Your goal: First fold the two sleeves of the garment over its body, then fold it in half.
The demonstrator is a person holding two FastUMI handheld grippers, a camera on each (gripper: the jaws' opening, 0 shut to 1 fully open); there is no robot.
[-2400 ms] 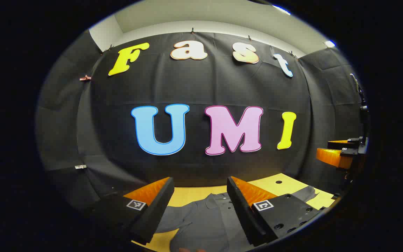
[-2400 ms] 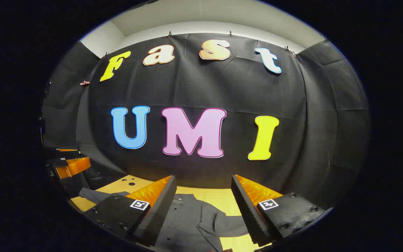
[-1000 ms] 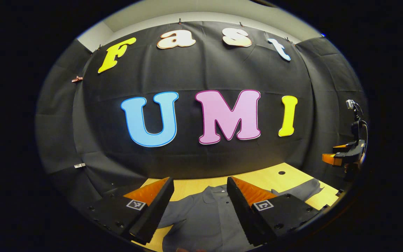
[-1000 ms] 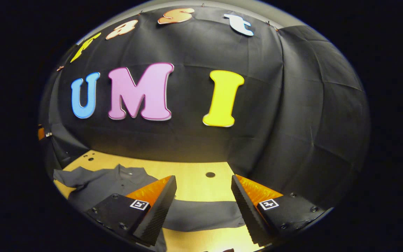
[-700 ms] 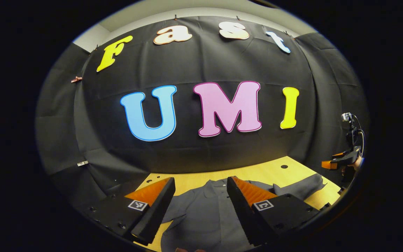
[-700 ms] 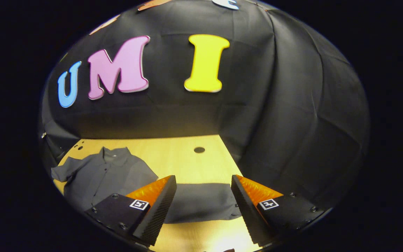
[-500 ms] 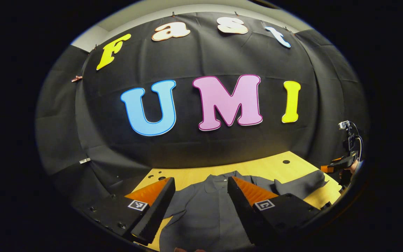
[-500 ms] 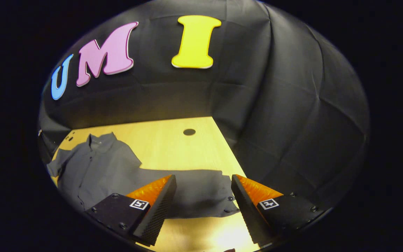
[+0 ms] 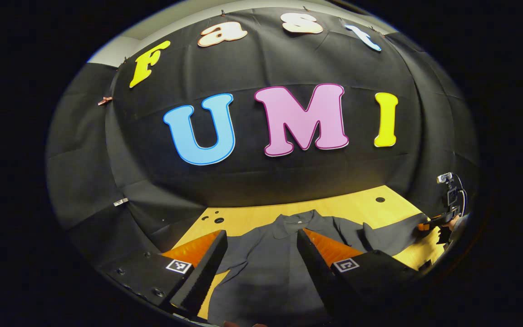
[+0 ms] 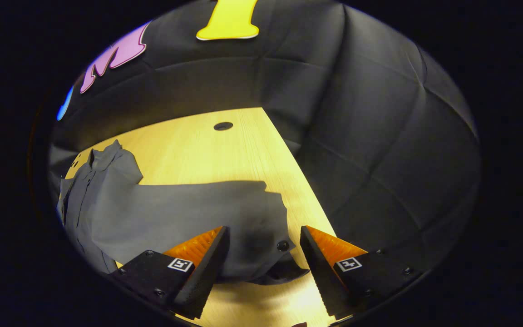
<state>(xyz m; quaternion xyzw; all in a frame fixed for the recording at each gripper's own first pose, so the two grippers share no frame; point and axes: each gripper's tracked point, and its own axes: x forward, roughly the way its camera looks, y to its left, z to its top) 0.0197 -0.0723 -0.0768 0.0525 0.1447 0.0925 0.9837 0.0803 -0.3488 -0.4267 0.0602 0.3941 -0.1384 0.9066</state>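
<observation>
A dark grey button-up shirt [image 9: 266,268] lies flat on the light wooden table [image 9: 347,209], collar toward the booth wall. My left gripper [image 9: 261,272] hangs open above the shirt's body. In the right gripper view one long sleeve [image 10: 198,209] stretches across the table toward me, and its buttoned cuff [image 10: 279,254] lies between the fingers of my open right gripper [image 10: 263,268], just above the cloth. In the left gripper view the right gripper [image 9: 434,222] shows far off at the sleeve's end, with a hand holding it.
The table has round holes [image 10: 223,126] near its far edge. Black cloth walls close in behind and to the right of the table [image 10: 379,159]. Bare wood [image 10: 207,154] lies beyond the sleeve.
My right gripper has swung right and dropped toward the sleeve cuff, which now sits between its fingers. My left gripper has tipped down a little over the shirt's body.
</observation>
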